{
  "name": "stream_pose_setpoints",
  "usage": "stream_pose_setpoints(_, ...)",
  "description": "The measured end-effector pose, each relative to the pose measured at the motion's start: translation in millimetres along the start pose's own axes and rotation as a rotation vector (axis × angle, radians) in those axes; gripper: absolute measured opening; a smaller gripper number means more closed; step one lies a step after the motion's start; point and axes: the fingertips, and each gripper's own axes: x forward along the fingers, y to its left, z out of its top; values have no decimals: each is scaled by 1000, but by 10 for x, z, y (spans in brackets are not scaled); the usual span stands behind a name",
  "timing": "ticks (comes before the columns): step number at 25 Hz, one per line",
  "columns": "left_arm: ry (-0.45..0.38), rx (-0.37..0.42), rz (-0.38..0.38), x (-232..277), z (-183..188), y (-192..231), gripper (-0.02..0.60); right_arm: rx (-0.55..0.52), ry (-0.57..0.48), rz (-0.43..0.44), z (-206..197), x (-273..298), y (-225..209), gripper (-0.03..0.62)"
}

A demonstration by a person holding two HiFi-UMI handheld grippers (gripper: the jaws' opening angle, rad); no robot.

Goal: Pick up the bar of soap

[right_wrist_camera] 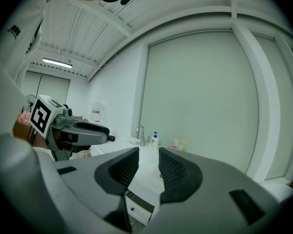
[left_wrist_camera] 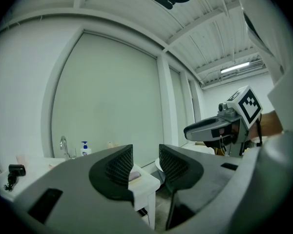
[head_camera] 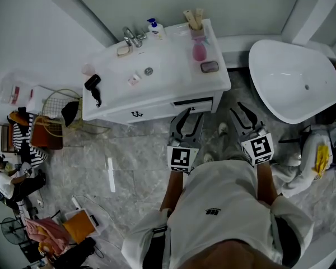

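Soap (head_camera: 209,66) lies at the near right corner of the vanity (head_camera: 173,91), well beyond both grippers. Left gripper (head_camera: 186,122) and right gripper (head_camera: 241,115) hang over the floor, jaws apart and empty. A pink bottle (head_camera: 199,50) stands just behind the soap, and a tub (head_camera: 291,83) sits to the right.

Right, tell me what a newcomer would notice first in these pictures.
The white vanity with its sink sits at the top centre of the head view, a white bathtub to its right. In front of the vanity the left tool and right tool hang side by side, jaws apart and empty. A pink bottle stands near the counter's right end, beside what looks like the bar of soap.
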Motion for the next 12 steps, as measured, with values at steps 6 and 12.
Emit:
stream_pose_setpoints(6, -8, -11, 7, 286, -21, 53, 178, 6, 14, 25, -41, 206, -214, 128)
stream_pose_setpoints(12, 40, -12, 21, 548, -120, 111, 178, 16, 29, 53, -103, 410, -432, 128)
